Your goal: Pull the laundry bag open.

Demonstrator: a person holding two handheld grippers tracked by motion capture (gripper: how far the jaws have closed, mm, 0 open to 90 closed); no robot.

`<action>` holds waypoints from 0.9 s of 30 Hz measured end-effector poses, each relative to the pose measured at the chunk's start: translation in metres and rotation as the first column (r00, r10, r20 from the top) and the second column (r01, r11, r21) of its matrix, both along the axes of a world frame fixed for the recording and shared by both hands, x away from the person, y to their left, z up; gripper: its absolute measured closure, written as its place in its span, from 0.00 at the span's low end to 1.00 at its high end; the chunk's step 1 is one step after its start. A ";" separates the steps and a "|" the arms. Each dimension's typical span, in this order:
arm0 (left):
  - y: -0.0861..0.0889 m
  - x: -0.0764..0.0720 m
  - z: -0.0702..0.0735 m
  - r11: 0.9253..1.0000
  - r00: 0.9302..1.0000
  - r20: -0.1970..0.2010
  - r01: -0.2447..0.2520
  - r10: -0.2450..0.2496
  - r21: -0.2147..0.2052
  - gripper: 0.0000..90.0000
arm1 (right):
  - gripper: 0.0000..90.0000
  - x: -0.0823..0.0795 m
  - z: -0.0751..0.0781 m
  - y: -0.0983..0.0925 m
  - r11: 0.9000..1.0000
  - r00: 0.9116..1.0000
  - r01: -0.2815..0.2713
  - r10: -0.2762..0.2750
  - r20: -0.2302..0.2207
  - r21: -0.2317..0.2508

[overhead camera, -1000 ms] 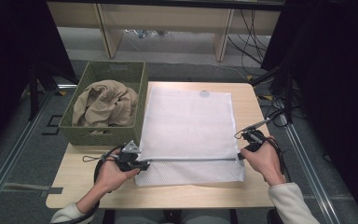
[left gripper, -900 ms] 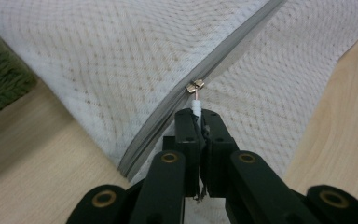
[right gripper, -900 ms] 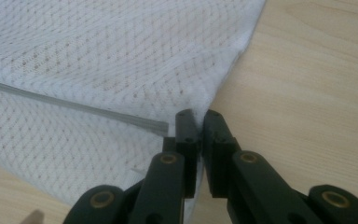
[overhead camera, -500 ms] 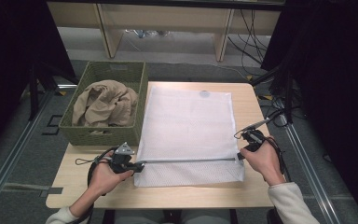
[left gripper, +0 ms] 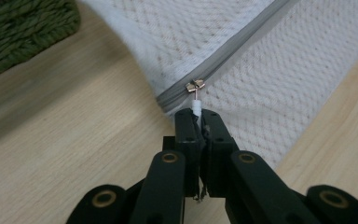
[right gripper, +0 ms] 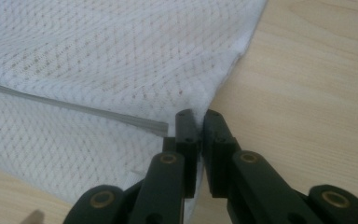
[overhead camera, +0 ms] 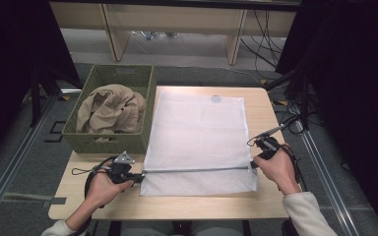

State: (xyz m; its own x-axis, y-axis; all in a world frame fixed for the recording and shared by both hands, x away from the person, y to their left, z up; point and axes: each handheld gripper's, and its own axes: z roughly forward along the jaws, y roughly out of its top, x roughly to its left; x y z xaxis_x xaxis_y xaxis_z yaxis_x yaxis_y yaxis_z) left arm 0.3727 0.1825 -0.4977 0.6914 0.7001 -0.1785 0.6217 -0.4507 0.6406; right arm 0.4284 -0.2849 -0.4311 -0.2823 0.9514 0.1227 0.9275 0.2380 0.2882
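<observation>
White mesh, a zippered laundry bag (overhead camera: 197,140), lies flat on the wooden surface (overhead camera: 263,105), with its grey zipper (overhead camera: 197,170) running straight across the near end, from my left hand to my right. That line is what my next pull turns on, as I judge it: the slider sits at the bag's left end, so its travel lies along the zipper's long axis.

My left gripper (left gripper: 197,113) is clamped tight on the small white pull tab (left gripper: 196,106); the metal slider (left gripper: 195,85) sits just beyond the fingers, at the bag's left edge. The tab points straight back into the fingers, in line with the grey tape.

My right gripper (right gripper: 196,117) is pinched on the mesh at the bag's right edge, just beside the far end of the zipper, anchoring the cloth against the pull.

The left hand is the one on the slider, so it does the work; the right only braces. A green woven basket (overhead camera: 109,110) with tan cloth (overhead camera: 109,109) stands beside the bag on the left, near my left hand.
</observation>
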 end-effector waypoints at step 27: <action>-0.001 -0.003 0.001 0.997 1.000 -0.013 0.010 -0.009 0.071 0.90 | 0.92 0.001 -0.014 0.002 1.000 0.998 0.020 -0.021 -0.062 -0.019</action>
State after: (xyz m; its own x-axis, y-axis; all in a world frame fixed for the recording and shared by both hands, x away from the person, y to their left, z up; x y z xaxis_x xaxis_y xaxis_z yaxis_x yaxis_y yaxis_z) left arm 0.3693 0.1812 -0.4965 0.6962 0.7046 -0.1373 0.6248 -0.5006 0.5992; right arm 0.4296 -0.2831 -0.4455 -0.2549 0.9593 0.1215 0.9482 0.2233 0.2259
